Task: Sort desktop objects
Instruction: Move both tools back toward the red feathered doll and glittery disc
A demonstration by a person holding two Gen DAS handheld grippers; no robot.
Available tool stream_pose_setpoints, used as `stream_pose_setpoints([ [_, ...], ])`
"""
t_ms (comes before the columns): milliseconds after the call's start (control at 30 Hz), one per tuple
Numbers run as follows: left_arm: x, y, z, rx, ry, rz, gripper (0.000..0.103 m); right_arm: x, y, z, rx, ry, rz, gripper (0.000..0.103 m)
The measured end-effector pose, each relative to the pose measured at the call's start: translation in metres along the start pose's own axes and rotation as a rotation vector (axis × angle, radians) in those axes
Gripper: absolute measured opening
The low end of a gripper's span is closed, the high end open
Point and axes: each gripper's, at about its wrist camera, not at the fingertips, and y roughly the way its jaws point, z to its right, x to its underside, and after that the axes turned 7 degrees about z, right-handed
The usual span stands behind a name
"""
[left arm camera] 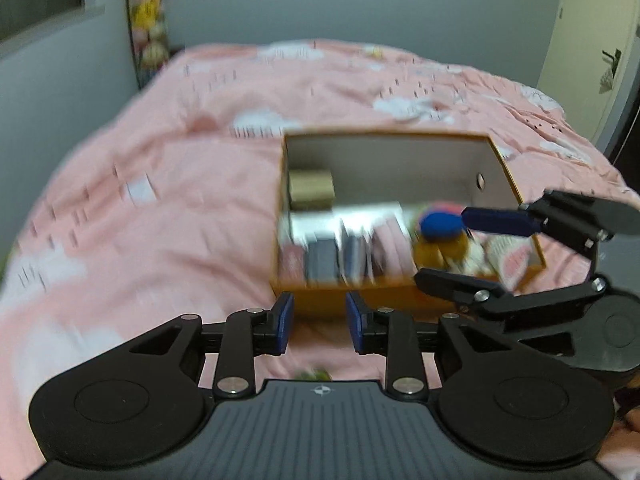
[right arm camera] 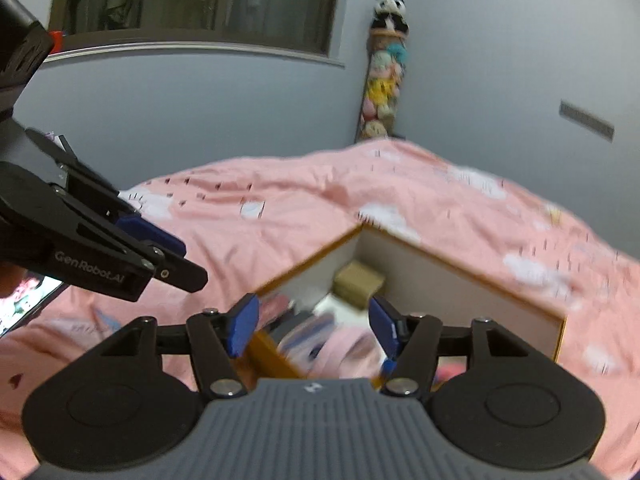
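1. Left gripper (left arm camera: 320, 322): jaws parted, nothing held between the blue pads; it is poised just outside the near wall of the box. Risk judged: if it is driven forward at this height, the wall may be struck and the box shoved across the soft bedding.

2. Right gripper (right arm camera: 314, 330): jaws spread wide and empty, held over the right-hand end of the box above a blue round object (left arm camera: 440, 225). Risk judged: with both views smeared by motion, a descent may be mistimed and a neighbouring item pinched instead.

3. Cardboard box (left arm camera: 496, 156): set on the pink bedspread (left arm camera: 160, 168), open-topped. Contents noted: a small tan carton (left arm camera: 311, 190) in the far left corner, a row of upright flat items (left arm camera: 344, 252) along the near side, soft toys at the right end. Exact count cannot be told through blur.

4. Crowding: the flat items may be toppled if one is drawn out carelessly.

5. Proximity of tools: the two grippers are near each other at the box's right front; a collision is judged possible.

6. Support: the bedding is yielding, so the box may tilt under pressure.
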Motion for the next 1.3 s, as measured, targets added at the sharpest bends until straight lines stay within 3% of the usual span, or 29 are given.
stream_pose_setpoints([
  [133,0.027,0.012,0.006,0.027,-0.061,-0.09,0.033,0.028,0.003,0.0,0.019,0.12,-0.079,0.063],
  [400,0.07,0.021,0.027,-0.003,0.028,-0.218,0.033,0.08,0.015,-0.003,0.089,0.275,-0.33,0.063],
  [600,0.096,0.03,0.032,-0.017,0.059,-0.334,0.033,0.108,0.023,-0.01,0.031,0.355,-0.483,0.063],
  [767,0.101,0.029,0.04,-0.014,0.099,-0.359,0.033,0.127,0.025,-0.021,-0.057,0.396,-0.579,0.064],
  [1000,0.11,0.034,0.039,0.058,0.058,-0.454,0.033,0.138,0.018,-0.029,-0.15,0.418,-0.642,0.061],
  [1300,0.104,0.033,0.037,0.039,0.042,-0.414,0.033,0.137,0.018,-0.016,-0.148,0.472,-0.611,0.06],
])
